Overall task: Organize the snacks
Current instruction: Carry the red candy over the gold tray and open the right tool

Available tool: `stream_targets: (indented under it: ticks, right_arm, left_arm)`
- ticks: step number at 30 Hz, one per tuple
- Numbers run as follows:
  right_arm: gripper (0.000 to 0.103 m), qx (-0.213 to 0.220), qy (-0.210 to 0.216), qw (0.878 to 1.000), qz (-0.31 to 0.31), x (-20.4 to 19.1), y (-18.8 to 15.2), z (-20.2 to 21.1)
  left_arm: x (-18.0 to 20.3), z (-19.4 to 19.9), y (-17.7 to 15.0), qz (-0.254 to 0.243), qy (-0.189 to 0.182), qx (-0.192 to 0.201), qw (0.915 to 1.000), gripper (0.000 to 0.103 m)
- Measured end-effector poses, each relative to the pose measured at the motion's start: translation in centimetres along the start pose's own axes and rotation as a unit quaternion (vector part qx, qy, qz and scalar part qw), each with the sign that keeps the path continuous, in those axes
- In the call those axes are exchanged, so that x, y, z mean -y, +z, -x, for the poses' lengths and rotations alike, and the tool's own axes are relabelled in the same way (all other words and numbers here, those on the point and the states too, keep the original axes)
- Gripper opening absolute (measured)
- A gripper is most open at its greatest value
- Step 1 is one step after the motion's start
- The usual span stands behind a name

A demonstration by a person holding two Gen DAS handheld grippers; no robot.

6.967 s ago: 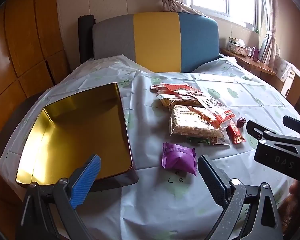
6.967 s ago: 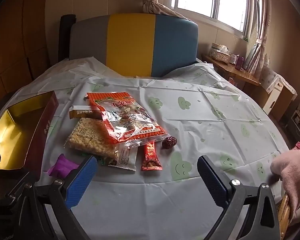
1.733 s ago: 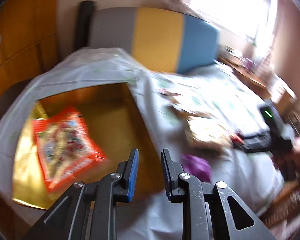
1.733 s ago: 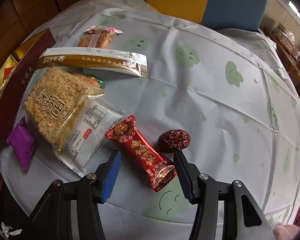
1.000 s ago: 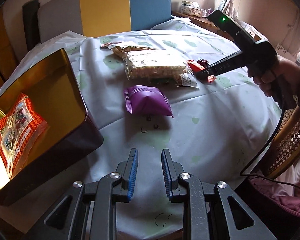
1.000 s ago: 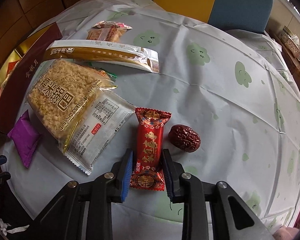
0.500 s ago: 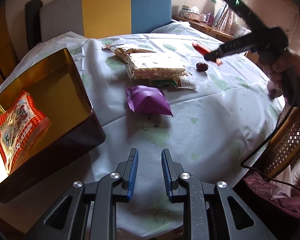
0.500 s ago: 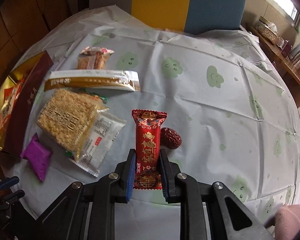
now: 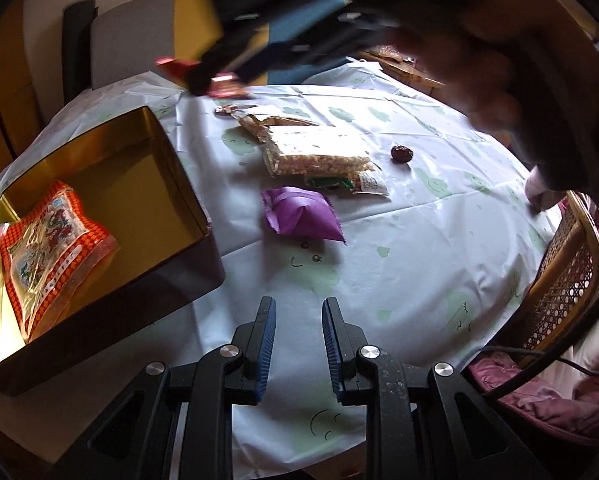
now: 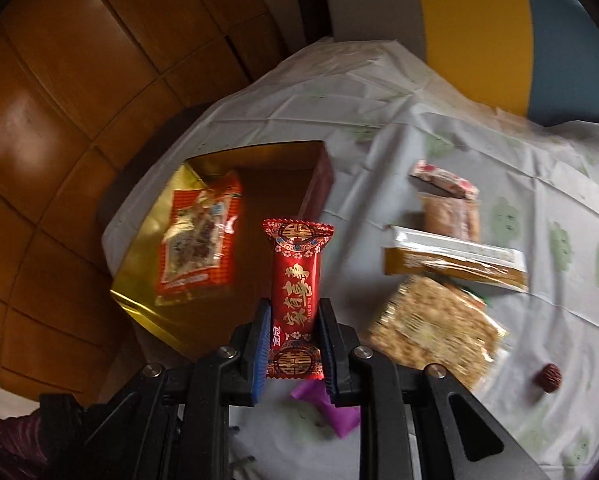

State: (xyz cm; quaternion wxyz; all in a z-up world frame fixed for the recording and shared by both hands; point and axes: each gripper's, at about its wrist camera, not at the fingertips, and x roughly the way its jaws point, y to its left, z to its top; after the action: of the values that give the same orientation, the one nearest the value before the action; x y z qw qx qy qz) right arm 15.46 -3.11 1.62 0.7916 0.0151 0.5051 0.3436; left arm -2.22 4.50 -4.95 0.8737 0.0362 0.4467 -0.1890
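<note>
The red candy bar (image 10: 295, 288) stands upright between my right jaws, which have just been closing and now press on its lower half, one blue pad on each side. My right gripper (image 10: 293, 344) holds it up in the air, above the bench (image 10: 439, 128) and near the edge of the gold-lined box (image 10: 259, 156). In the left wrist view the same bar shows as a red blur (image 9: 203, 76) at the tip of that gripper, high over the far side of the bench.

Inside the box lies an orange snack bag (image 10: 199, 240), flat on the gold bottom towards one end. The box has dark maroon outer walls and sits at the bench's edge.

My left gripper (image 9: 297, 344) hangs low over the near part of the bench; its jaws stand a little apart with nothing between them.

On the pale cloth with green smiley faces, a purple pouch (image 9: 301, 216) lies just beyond the box's corner. Past it is a clear packet of puffed rice cake (image 9: 319, 156), partly overlapping a green wrapper. Beyond that lie a long gold-and-white packet (image 10: 455, 264) and a small pink-ended wrapped cake (image 10: 447, 200). A single red date (image 9: 401, 153) sits alone, apart from the rice cake packet.

A chair back (image 10: 479, 28) in grey, yellow and blue stands behind the bench, and a wicker chair (image 9: 559, 280) is at its near side.
</note>
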Motion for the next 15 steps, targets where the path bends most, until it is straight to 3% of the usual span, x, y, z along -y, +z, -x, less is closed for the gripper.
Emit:
stream_targets:
  ticks: [3, 6, 7, 15]
  right_arm:
    - [0.022, -0.012, 0.02, 1.0, 0.001, -1.7, 2.1, -2.9]
    - [0.029, -0.018, 0.033, 0.999, 0.003, -3.1, 3.6, -5.1]
    - [0.036, -0.017, 0.027, 0.999, 0.002, -3.3, 3.9, -5.8]
    - [0.036, -0.005, -0.002, 1.0, 0.004, -2.7, 3.1, -5.9]
  left_arm:
    - [-0.7, 0.0, 0.0, 0.013, 0.002, -0.001, 0.9999, 0.024]
    - [-1.2, 0.0, 0.0, 0.021, 0.005, -0.001, 0.9998, 0.024]
    - [-1.3, -0.1, 0.0, 0.024, 0.005, -0.002, 0.9997, 0.024]
    - [-1.3, -0.6, -0.3, 0.023, 0.002, -0.011, 0.9997, 0.024]
